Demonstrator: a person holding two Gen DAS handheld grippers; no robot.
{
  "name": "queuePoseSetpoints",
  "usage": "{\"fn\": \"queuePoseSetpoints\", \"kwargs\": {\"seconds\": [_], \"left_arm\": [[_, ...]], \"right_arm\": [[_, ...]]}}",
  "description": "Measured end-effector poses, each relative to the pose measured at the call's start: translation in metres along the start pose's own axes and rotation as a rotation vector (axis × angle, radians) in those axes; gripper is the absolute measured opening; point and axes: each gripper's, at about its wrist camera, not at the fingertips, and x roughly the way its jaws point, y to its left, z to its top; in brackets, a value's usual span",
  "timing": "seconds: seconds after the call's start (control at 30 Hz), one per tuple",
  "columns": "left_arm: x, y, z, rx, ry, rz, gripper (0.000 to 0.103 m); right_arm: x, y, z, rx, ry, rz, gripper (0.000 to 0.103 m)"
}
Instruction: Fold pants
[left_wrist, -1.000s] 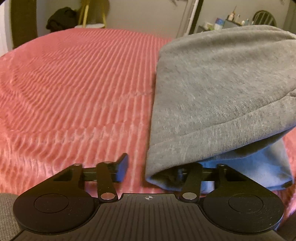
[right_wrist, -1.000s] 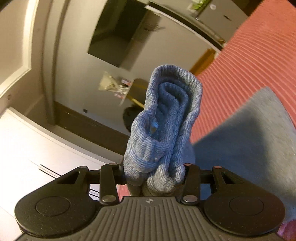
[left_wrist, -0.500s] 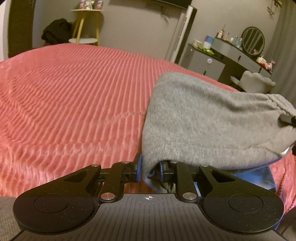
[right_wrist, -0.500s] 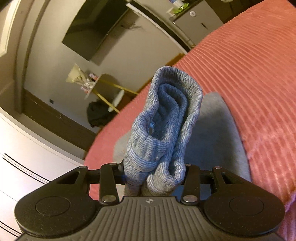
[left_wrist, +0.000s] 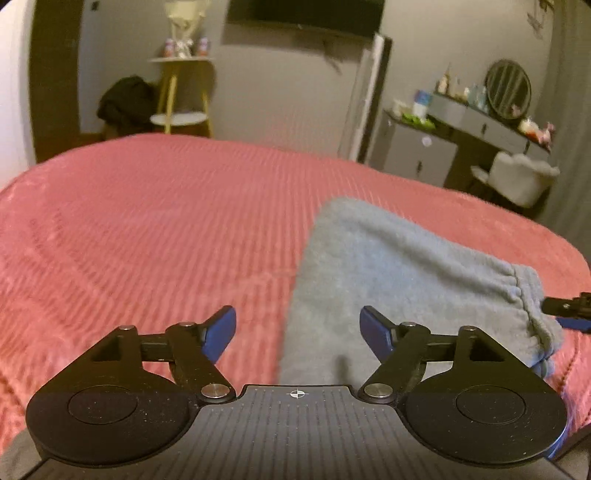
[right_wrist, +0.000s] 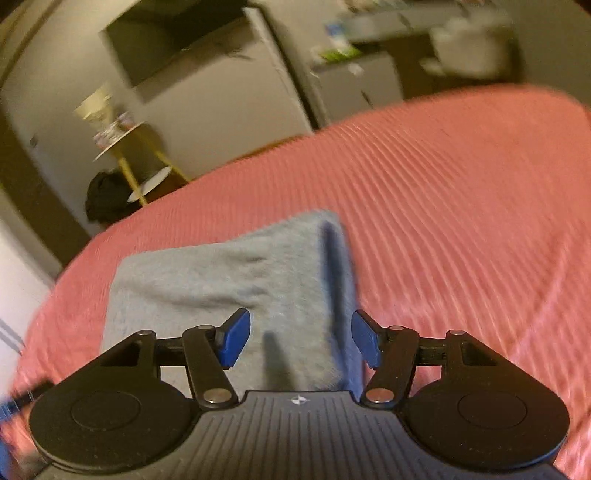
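Left wrist view: left gripper (left_wrist: 297, 328) jaws have just been opening, now released, no cloth between the blue pads. Folded grey pants (left_wrist: 399, 280) lie on the pink bed cover (left_wrist: 147, 229), from 12 toward 2 o'clock of the jaws; left fold edge runs up toward 12, elastic waistband at 3 o'clock. Right gripper tip (left_wrist: 569, 310) shows just beside that waistband. Right wrist view: right gripper (right_wrist: 299, 339) jaws have also just been opening, released; pants (right_wrist: 221, 280) spread from 12 to 10 o'clock. Judgement: fold is laid down; both hands sit near opposite ends of the bundle, about equally close.
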Motion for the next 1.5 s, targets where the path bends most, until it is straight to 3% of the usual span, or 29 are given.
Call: {"fn": "queuePoseSetpoints", "kwargs": {"seconds": [0.17, 0.37, 0.47, 0.57, 0.63, 0.73, 0.9, 0.97, 1.03, 1.17, 1.3, 1.4, 1.5], "left_arm": [[0.028, -0.032, -0.005, 0.06, 0.045, 0.031, 0.077], [0.038, -0.043, -0.017, 0.129, 0.096, 0.065, 0.077], [0.044, -0.042, -0.019, 0.111, 0.12, 0.065, 0.077], [0.044, -0.039, -0.02, 0.106, 0.127, 0.06, 0.077], [0.044, -0.036, -0.021, 0.105, 0.134, 0.059, 0.077], [0.047, -0.032, -0.023, 0.099, 0.145, 0.059, 0.078], [0.046, -0.032, -0.031, 0.121, 0.133, 0.062, 0.08], [0.044, -0.032, -0.035, 0.129, 0.115, 0.061, 0.08], [0.042, -0.029, -0.039, 0.115, 0.099, 0.05, 0.08], [0.044, -0.012, -0.041, 0.001, 0.105, 0.004, 0.083], [0.049, 0.001, -0.039, -0.117, 0.133, -0.04, 0.084], [0.051, 0.004, -0.04, -0.15, 0.138, -0.051, 0.085], [0.05, 0.001, -0.041, -0.128, 0.126, -0.042, 0.085]], "right_arm": [[0.011, 0.038, -0.011, -0.157, -0.084, -0.082, 0.065], [0.008, 0.03, -0.002, -0.127, -0.164, -0.116, 0.065], [0.012, 0.039, -0.001, -0.169, -0.184, -0.079, 0.065], [0.022, 0.06, -0.008, -0.312, -0.178, -0.049, 0.065], [0.032, 0.072, -0.014, -0.405, -0.168, -0.029, 0.062], [0.057, 0.086, -0.017, -0.495, -0.109, -0.019, 0.044], [0.096, 0.086, -0.006, -0.531, -0.05, -0.082, 0.028], [0.103, 0.082, 0.004, -0.485, -0.073, -0.087, 0.024], [0.103, 0.074, 0.016, -0.34, -0.03, -0.051, 0.024], [0.069, 0.035, 0.02, -0.008, 0.067, 0.107, 0.047], [0.02, -0.022, 0.004, 0.259, 0.059, 0.199, 0.058], [-0.003, -0.056, -0.007, 0.407, 0.058, 0.221, 0.071], [-0.003, -0.076, -0.015, 0.466, 0.103, 0.19, 0.074]]}}
